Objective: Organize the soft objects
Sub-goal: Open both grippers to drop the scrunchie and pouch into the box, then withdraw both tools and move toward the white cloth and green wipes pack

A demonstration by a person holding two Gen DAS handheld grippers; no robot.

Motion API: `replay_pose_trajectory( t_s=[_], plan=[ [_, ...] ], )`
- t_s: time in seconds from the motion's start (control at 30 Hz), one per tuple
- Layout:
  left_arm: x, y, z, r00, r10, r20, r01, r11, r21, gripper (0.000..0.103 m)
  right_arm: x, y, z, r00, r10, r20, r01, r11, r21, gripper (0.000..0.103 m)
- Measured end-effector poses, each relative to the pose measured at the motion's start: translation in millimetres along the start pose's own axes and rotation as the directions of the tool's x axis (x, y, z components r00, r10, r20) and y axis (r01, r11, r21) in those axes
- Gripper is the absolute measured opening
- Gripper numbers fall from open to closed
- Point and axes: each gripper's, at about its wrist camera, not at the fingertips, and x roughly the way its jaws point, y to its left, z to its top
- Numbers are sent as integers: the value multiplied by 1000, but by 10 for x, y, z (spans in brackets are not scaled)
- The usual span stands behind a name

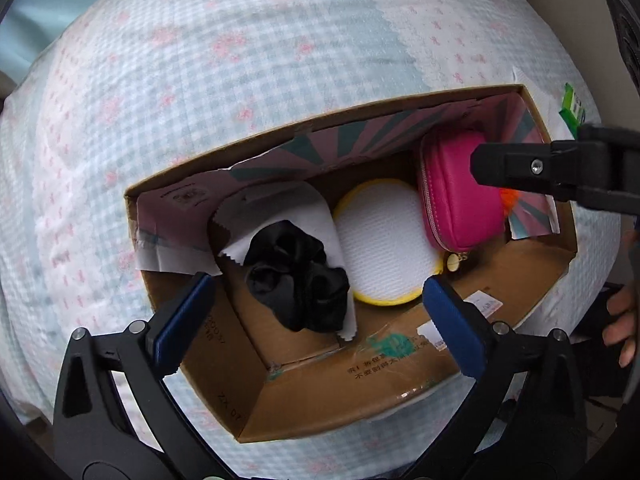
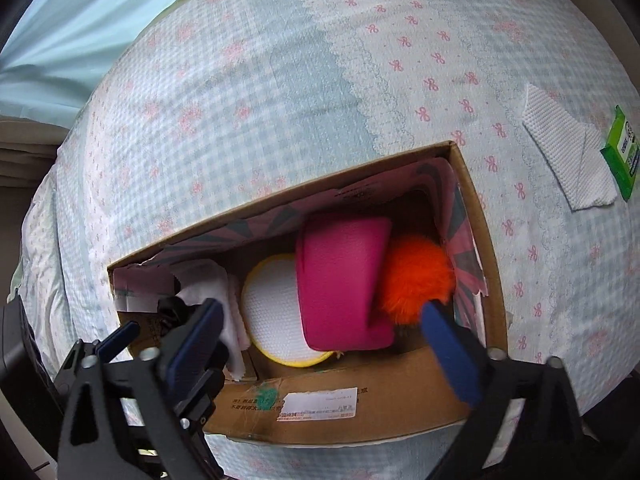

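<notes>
A cardboard box (image 1: 360, 392) lies on the bed and also shows in the right wrist view (image 2: 360, 412). Inside are a black scrunchie (image 1: 296, 276) on a white cloth (image 1: 288, 208), a round white pad with a yellow rim (image 1: 384, 240), a pink zip pouch (image 1: 456, 192) and an orange pompom (image 2: 416, 272). My left gripper (image 1: 316, 316) is open and empty over the box's near side, just above the scrunchie. My right gripper (image 2: 324, 332) is open and empty over the pouch (image 2: 340, 280) and pad (image 2: 272, 308); its fingers (image 1: 520, 168) show in the left wrist view.
The bed has a blue checked cover with pink bows (image 2: 280, 80). A white tissue (image 2: 564, 148) and a green wipes pack (image 2: 624, 148) lie on the bed right of the box. A light curtain (image 2: 60, 40) hangs at the far left.
</notes>
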Motion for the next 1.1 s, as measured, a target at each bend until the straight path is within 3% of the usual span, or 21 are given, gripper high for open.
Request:
replay_pose_trajectory(
  t_s=[0.23, 0.53, 0.83, 1.1],
  plan=[
    [-10, -79, -103, 1000, -6, -13, 6, 1000, -8, 103, -88, -69, -97, 1000, 2, 15, -2, 1000, 6, 103],
    [-374, -61, -279, 998, -2, 57, 5, 999, -47, 103, -438, 62, -323, 995, 17, 98, -10, 998, -69, 103],
    [-1093, -135, -544, 985, -11, 171, 27, 996, -89, 103, -1288, 219, -725, 971, 32, 238, 3, 989, -148, 103],
    [-1894, -339, -861, 953, 5, 302, 20, 997, -79, 103, -2005, 237, -1219, 933, 19, 361, 52, 981, -185, 103]
  ],
)
